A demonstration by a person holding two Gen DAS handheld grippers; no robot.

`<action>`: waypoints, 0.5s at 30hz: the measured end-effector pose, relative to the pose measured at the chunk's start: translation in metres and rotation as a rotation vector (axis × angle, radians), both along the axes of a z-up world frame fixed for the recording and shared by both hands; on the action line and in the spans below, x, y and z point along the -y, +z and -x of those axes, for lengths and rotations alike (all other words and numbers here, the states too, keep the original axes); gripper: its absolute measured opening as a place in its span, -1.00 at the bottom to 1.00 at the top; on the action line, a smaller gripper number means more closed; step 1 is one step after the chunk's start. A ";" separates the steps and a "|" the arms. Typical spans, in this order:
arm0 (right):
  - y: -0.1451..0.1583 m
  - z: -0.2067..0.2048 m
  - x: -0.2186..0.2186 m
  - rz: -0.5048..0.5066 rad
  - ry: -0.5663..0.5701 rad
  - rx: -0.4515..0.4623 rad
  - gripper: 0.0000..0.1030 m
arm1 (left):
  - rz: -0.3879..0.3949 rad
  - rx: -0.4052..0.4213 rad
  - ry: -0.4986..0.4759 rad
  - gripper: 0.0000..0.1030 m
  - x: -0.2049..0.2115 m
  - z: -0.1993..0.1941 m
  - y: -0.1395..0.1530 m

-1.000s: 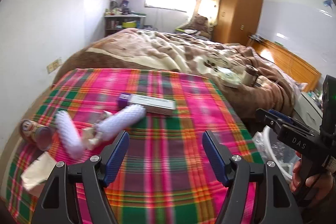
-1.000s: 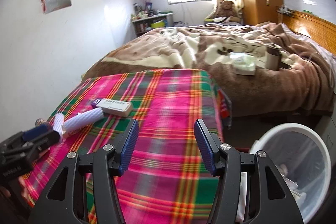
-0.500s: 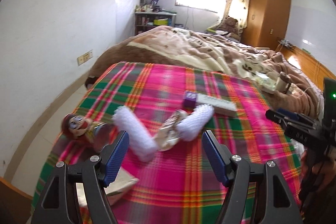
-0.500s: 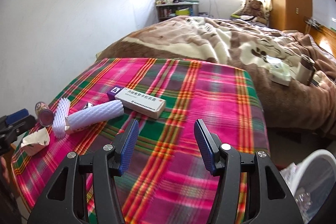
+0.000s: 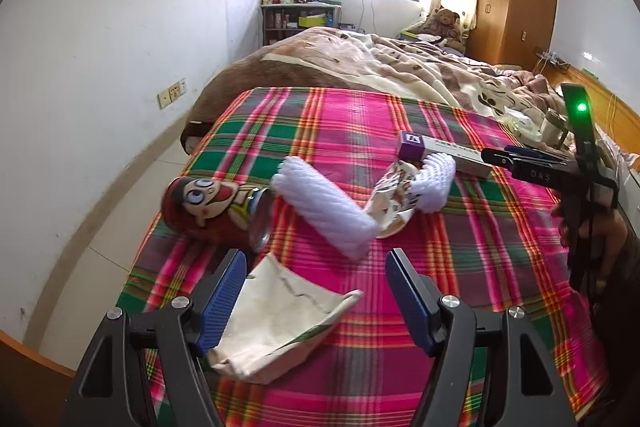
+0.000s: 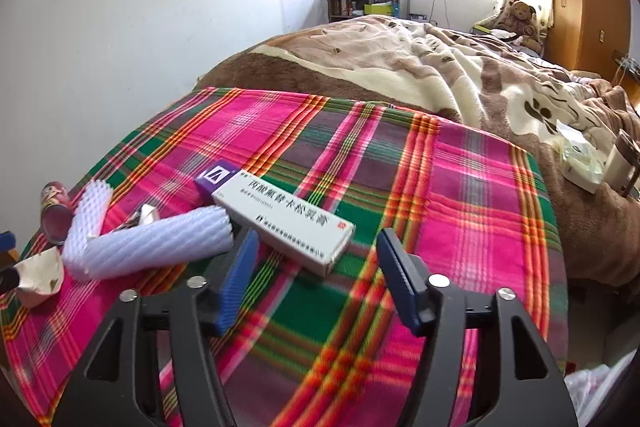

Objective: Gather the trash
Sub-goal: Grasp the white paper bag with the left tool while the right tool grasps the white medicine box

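Left wrist view, left gripper (image 5: 316,291) jaws apart over crumpled paper (image 5: 280,323)

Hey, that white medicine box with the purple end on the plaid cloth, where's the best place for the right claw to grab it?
Probably across the narrow width of the medicine box, near its closer white end. It lies flat and long, that end pointing toward the right claw, whose jaws are opening with nothing between them. Come from above, clear of the foam sleeve.
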State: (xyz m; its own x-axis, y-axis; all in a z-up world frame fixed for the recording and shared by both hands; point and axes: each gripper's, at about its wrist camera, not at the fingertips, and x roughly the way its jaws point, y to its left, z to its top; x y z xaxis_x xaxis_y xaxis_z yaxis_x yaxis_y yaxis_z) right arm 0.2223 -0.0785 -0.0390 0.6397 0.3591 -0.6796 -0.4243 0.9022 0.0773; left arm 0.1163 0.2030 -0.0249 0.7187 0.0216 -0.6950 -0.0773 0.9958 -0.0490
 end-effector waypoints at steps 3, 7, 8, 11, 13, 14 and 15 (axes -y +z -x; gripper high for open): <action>-0.002 -0.006 -0.008 0.025 0.030 -0.001 0.25 | -0.013 -0.020 -0.005 0.39 -0.007 0.002 -0.005; -0.003 -0.011 -0.019 0.063 0.061 0.017 0.25 | -0.051 -0.062 -0.008 0.39 -0.017 0.003 -0.015; -0.003 -0.014 -0.021 0.070 0.068 0.018 0.25 | -0.049 -0.070 -0.005 0.39 -0.019 0.003 -0.017; -0.005 -0.022 -0.029 0.093 0.090 0.009 0.25 | -0.030 -0.086 -0.002 0.39 -0.027 0.002 -0.023; -0.007 -0.027 -0.030 0.084 0.099 -0.011 0.27 | -0.012 -0.108 0.000 0.39 -0.030 0.002 -0.028; -0.007 -0.030 -0.030 0.075 0.099 -0.023 0.27 | -0.009 -0.114 -0.005 0.39 -0.030 0.003 -0.030; -0.007 -0.031 -0.029 0.064 0.097 -0.030 0.27 | -0.003 -0.120 -0.014 0.39 -0.029 0.004 -0.032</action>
State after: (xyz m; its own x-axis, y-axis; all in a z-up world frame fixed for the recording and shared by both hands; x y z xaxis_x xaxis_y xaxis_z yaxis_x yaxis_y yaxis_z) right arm 0.2538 -0.0492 -0.0460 0.5832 0.3737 -0.7212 -0.5084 0.8604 0.0346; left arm 0.1120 0.2318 -0.0573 0.6308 0.0141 -0.7758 -0.0686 0.9969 -0.0377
